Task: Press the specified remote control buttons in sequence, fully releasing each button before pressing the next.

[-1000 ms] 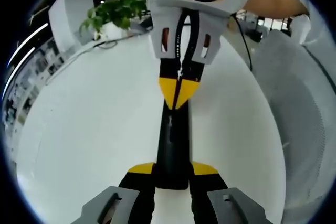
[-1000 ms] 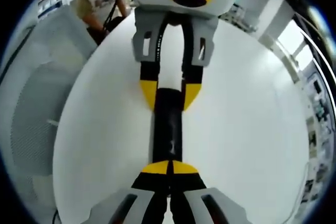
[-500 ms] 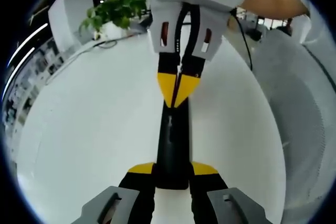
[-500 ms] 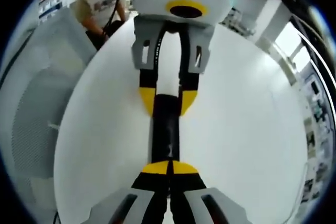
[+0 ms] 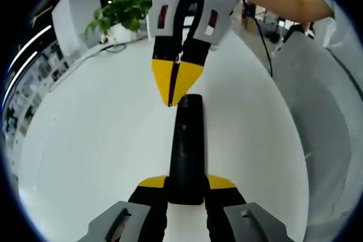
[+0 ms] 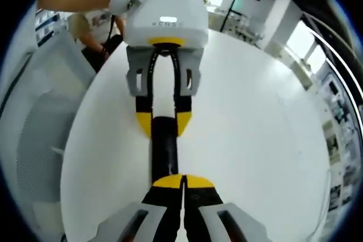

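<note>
Left gripper (image 5: pixel 186 188) has its fingers clamped on the near end of the remote (image 5: pixel 187 145) over the white bench (image 5: pixel 85 140), right gripper (image 5: pixel 176 83) pinched empty above the far end, so a sloppy poke could hit the wrong button.

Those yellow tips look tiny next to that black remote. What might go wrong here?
1. The right gripper, jaws shut into a narrow point, could land between buttons or on the wrong one of the slim black remote control.
2. The left gripper clamps only the remote's near end; a press at the far end might tip or twist it on the white table.
</note>
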The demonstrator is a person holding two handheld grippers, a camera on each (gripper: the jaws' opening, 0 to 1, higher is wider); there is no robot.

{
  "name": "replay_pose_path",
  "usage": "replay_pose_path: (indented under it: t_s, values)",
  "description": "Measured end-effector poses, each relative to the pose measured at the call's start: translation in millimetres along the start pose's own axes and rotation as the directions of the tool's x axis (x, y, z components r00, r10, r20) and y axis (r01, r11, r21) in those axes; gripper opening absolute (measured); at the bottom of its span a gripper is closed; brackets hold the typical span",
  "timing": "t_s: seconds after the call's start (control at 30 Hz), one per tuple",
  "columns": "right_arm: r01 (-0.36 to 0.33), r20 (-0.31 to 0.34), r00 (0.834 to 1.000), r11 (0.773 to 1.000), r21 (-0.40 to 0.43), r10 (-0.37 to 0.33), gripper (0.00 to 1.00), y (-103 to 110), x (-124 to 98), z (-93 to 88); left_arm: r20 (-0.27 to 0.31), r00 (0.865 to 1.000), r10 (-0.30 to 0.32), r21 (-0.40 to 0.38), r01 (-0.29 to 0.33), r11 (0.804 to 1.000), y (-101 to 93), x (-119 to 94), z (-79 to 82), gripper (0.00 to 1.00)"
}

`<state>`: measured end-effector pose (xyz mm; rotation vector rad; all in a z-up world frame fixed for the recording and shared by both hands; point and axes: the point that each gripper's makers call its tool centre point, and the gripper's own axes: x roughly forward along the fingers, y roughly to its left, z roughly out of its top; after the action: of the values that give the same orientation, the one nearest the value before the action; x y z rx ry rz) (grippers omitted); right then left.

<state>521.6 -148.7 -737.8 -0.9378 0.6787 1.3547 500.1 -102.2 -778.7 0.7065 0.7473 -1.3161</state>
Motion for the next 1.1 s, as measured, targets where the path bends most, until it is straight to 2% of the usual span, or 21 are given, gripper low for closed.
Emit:
replay_pose_path:
  t_s: [0.77, 1.1]
  values:
    - [0.016, 0.002, 1.000, 1.000, -0.015, -0.016, 0.00, -11, -11, 5.9, -0.005, 1.000, -0.002, 0.004, 0.002, 1.000, -0.8, 0, -0.1, 0.24]
    - [-0.043, -0.018, 0.999, 0.999, -0.010, 0.042, 0.00, -12, -2, 5.7, -0.003, 1.000, 0.000, 0.004, 0.000, 1.000, -0.5, 0, -0.2, 0.24]
